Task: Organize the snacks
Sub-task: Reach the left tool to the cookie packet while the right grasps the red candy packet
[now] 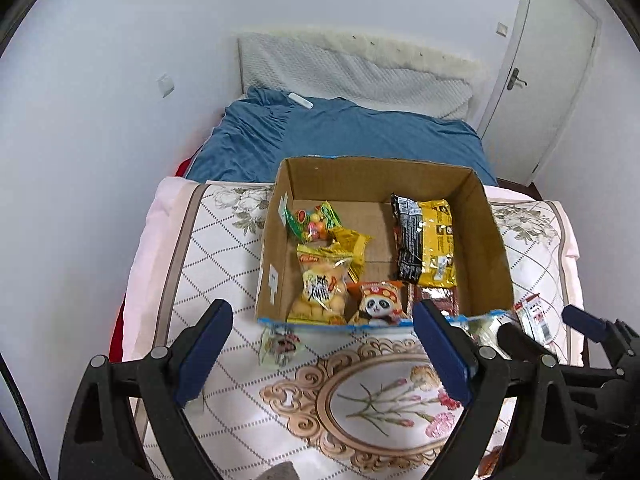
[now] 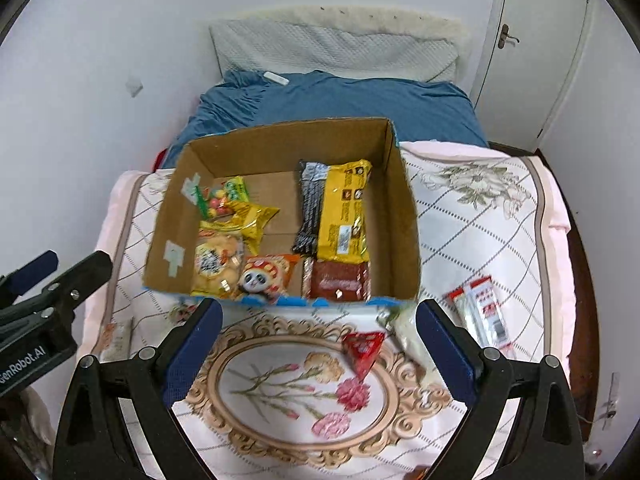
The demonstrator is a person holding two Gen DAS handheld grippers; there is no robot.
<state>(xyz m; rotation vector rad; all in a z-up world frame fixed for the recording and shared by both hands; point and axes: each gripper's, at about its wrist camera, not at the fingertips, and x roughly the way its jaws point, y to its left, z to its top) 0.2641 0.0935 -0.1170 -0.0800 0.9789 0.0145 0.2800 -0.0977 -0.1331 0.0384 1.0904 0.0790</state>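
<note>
An open cardboard box [image 1: 488, 240] [image 2: 404, 216] stands on a patterned quilt and holds several snack packs, among them a yellow-black pack [image 2: 344, 212] and a panda pack [image 1: 376, 304]. Loose snacks lie on the quilt in front: a red triangular pack [image 2: 362, 350], a white pack [image 2: 410, 332], a red-white stick pack [image 2: 482, 312] [image 1: 534, 316] and a small clear pack [image 1: 278, 346]. My left gripper [image 1: 320, 356] is open and empty before the box. My right gripper [image 2: 318, 354] is open and empty, with the red triangular pack between its fingers.
The quilt [image 2: 480, 220] covers the near part of a bed with a blue sheet [image 1: 340, 136] and a pillow behind. Walls close in on the left. A door [image 1: 548, 60] is at the far right. A small packet [image 2: 114, 338] lies at the quilt's left edge.
</note>
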